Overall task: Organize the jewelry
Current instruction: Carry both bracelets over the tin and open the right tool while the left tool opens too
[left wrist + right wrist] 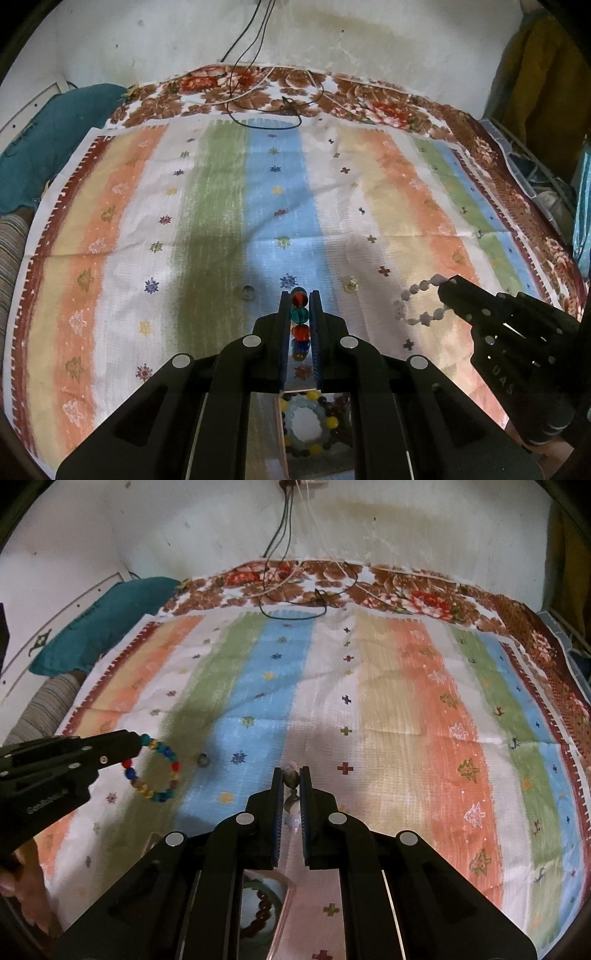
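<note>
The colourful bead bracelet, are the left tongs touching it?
Touching. In the left wrist view the left tongs are shut on the colourful bead bracelet.

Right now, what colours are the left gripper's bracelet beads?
Red, blue, teal and yellow bracelet; clearest from the right wrist.

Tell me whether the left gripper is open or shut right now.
Shut. The left gripper is closed on the multicolored bead bracelet, whose beads sit pinched between its fingers, the loop hanging clear above the striped cloth.

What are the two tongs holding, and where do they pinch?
Left tongs pinch the colourful bead bracelet by a few beads on one side. Right tongs pinch the pale bead bracelet the same way.
</note>
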Demonstrator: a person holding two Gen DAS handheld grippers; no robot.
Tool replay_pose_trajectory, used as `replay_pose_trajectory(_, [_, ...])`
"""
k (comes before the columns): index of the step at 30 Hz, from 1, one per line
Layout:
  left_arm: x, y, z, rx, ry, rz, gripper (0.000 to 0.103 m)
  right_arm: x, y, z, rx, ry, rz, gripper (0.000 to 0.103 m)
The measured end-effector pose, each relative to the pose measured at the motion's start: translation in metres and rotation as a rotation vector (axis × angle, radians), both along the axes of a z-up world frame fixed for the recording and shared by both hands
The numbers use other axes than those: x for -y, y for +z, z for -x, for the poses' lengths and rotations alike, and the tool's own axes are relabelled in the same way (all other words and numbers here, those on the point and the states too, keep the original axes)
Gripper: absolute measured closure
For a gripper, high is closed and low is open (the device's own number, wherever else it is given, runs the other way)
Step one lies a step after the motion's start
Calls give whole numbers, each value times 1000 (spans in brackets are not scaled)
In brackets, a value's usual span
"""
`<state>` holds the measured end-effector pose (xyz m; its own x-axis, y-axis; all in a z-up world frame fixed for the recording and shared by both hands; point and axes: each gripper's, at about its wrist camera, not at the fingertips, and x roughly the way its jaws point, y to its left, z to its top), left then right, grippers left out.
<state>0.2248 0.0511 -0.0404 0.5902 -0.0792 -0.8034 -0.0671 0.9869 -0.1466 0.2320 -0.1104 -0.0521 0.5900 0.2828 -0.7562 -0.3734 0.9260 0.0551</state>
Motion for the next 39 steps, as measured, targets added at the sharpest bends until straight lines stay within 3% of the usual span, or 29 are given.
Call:
replay_pose_trajectory(4, [8, 7, 8, 24, -17, -35, 94, 0, 5, 10, 10, 8, -9, 94])
replay_pose_trajectory(12, [17, 27, 32, 70, -48, 19, 94, 4, 15, 24, 39, 6, -17, 94])
replay_pose_trajectory(17, [26, 34, 48, 96, -69, 9, 94, 5, 20, 35, 44, 16, -27, 94])
replay_pose_trajectory(32, [44, 35, 83, 113, -89, -45, 94, 11, 20, 73, 41, 46, -29, 94])
replay_pose_trajectory(39, [41, 32, 93, 102, -77, -8, 94, 12, 17, 86, 29, 61, -30, 94])
